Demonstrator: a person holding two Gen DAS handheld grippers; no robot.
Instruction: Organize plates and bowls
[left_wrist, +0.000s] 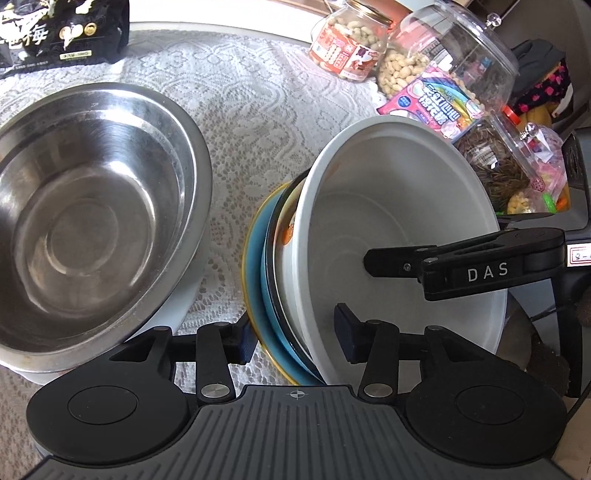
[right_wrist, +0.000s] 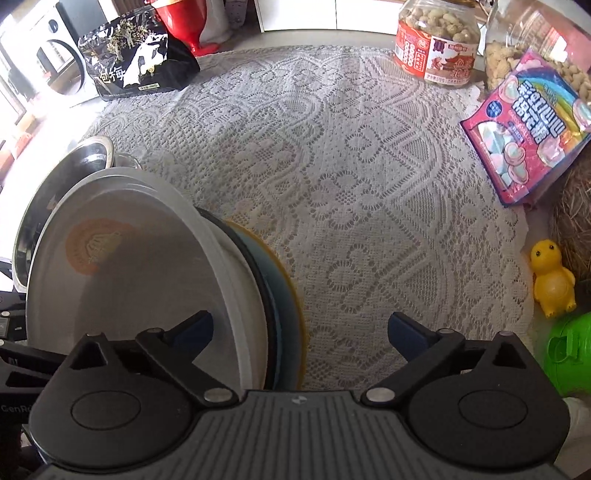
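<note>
Two hand-held grippers frame a tilted stack of dishes on the lace-covered counter (right_wrist: 369, 184), and both stand wide, with nothing pressed between the pads. The stack is a white bowl (left_wrist: 399, 206) leaning on a dark-rimmed dish and a blue plate with a gold edge (left_wrist: 258, 295); in the left wrist view it sits at about 4 o'clock, with the nested steel bowls (left_wrist: 92, 206) well apart at 9 o'clock. The left hand-held gripper (left_wrist: 295, 332) straddles the near rims — one finger outside the blue plate, the other inside the white bowl — while a finger of the right hand-held gripper (right_wrist: 299, 332) reaches into the bowl from 3 o'clock. In the right wrist view its left finger lies over the bowl's inner face at 7 o'clock and its right finger hangs over bare lace. The stack seems to be propped on edge, so my judgement is that the step in hand is settling or regripping it. To do that well, close one hand-held gripper squarely across all the rims before the other lets go; a pinch on the white bowl alone would likely let the plates behind slide out. Keep the lean toward the supported side and lower slowly, since glazed ware on lace can skid. The snack jars (left_wrist: 351, 48) and candy bag (right_wrist: 532, 125) near 1 o'clock leave little room that way, so I would move toward the steel bowls.
</note>
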